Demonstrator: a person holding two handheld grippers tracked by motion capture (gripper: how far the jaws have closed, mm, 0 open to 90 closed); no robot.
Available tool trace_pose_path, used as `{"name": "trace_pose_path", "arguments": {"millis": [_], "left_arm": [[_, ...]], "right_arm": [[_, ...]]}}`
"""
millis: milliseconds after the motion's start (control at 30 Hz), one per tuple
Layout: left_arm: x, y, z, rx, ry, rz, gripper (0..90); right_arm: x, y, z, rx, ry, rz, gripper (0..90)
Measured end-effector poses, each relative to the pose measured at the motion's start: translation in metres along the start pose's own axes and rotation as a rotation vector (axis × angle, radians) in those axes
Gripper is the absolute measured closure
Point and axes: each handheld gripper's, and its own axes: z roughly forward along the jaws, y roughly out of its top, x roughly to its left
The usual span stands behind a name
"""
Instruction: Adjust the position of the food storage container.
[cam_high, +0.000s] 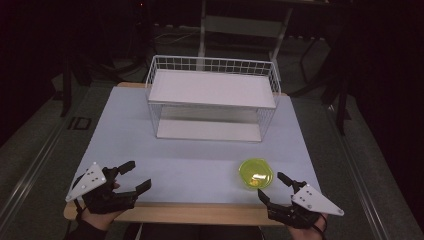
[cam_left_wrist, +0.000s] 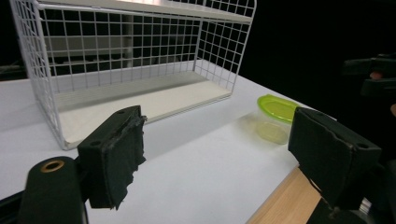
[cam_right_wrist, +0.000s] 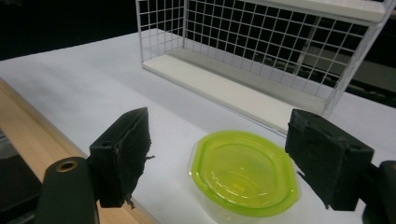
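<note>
Table: a pale grey-white table top with a bare wooden strip along the near edge, in a dark room.
Wire rack: a white two-level wire-grid shelf stands upright at the far middle of the table, each level a flat white board, its open side facing the person.
Left gripper: the left gripper sits at the near left corner of the table, held in the person's hand, a grey three-cornered plate on top. Its jaws stand wide apart with nothing between them, pointing towards the middle of the table.
Right gripper: the right gripper sits at the near right edge, also hand-held and also bearing a grey plate. Its jaws are spread wide and grip nothing.
Container: a small clear plastic tub with a yellow-green lid rests on the table near the front right, just beyond the right gripper's jaw tips. In the right gripper view it lies ahead of the two spread jaws, untouched, well apart from the rack.
</note>
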Motion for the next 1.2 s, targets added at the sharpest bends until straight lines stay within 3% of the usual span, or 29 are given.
{"name": "trace_pose_path", "arguments": {"millis": [167,267,400,467,600,633,767,833,1067,1200], "left_arm": [[-0.001,0.0,0.0,-0.007,0.005,0.004,19.3],[-0.001,0.0,-0.001,-0.011,0.0,0.006,19.3],[-0.001,0.001,-0.001,-0.023,-0.014,-0.001,19.2],[-0.001,0.001,-0.001,-0.025,-0.01,0.004,19.2],[0.0,0.001,-0.002,-0.033,-0.018,-0.009,19.1],[0.0,0.001,-0.002,-0.034,-0.01,-0.006,17.8],[-0.002,0.002,-0.003,-0.04,-0.009,0.001,15.1],[-0.004,0.003,-0.003,-0.038,0.001,0.006,11.4],[-0.001,0.001,0.0,-0.016,-0.044,-0.009,11.2],[0.0,0.002,0.0,-0.014,-0.041,-0.012,11.3]], "right_arm": [[0.0,0.003,-0.002,0.003,0.028,-0.004,32.3],[0.001,0.005,-0.003,0.0,0.012,-0.015,36.9],[-0.009,0.008,0.002,0.031,-0.022,0.01,51.6],[-0.015,0.008,0.005,0.052,-0.016,0.018,61.3],[-0.02,0.008,0.007,0.073,-0.033,0.008,68.3],[-0.027,0.008,0.008,0.103,-0.057,0.001,76.3],[-0.043,0.004,0.012,0.148,-0.084,0.027,89.3],[-0.05,0.0,0.015,0.172,-0.094,0.043,90.0],[-0.075,-0.019,0.024,0.264,-0.143,0.131,90.0],[-0.08,-0.033,0.034,0.334,-0.124,0.162,90.0]]}}
